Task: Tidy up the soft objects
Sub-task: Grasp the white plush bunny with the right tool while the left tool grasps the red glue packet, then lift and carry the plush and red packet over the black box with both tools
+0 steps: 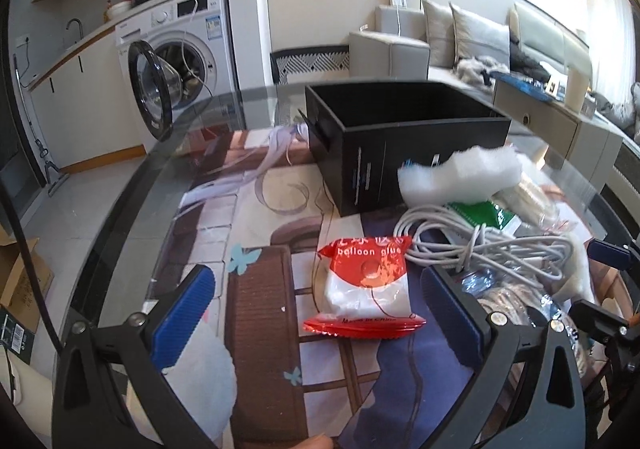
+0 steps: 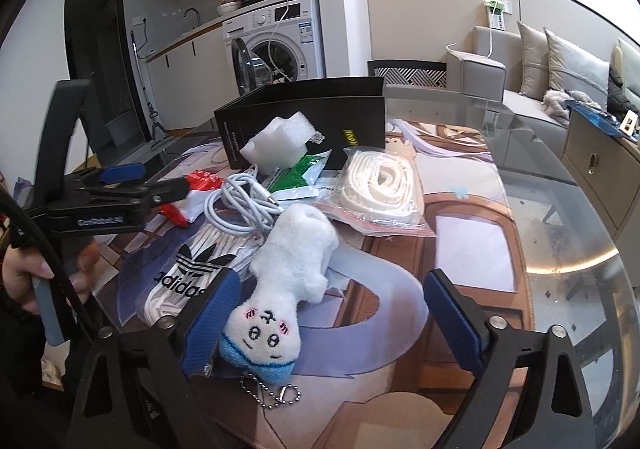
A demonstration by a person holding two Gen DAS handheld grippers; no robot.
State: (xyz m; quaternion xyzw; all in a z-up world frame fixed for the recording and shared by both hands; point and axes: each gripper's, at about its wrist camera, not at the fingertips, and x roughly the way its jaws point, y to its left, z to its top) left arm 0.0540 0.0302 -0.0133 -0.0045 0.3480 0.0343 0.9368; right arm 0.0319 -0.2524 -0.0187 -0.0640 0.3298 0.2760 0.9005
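In the left wrist view a red-and-white balloon glue packet (image 1: 366, 285) lies flat on the table between the fingers of my left gripper (image 1: 320, 311), which is open and not touching it. In the right wrist view a white plush toy (image 2: 288, 277) with a blue collar and a ball chain lies head-first between the fingers of my right gripper (image 2: 332, 319). That gripper is open; the left pad sits right beside the toy's head. An open black box (image 1: 400, 129) (image 2: 304, 109) stands behind the pile. My left gripper (image 2: 166, 177) shows side-on over the red packet (image 2: 200, 185).
Around the toy lie a coiled white cable (image 2: 240, 205), white foam (image 2: 280, 143), a green packet (image 2: 300, 175), a bagged white roll (image 2: 384, 185) and an Adidas bag (image 2: 188, 273). The round glass table (image 2: 580, 257) has bare glass to the right. A person's hand (image 2: 24, 273) grips the left handle.
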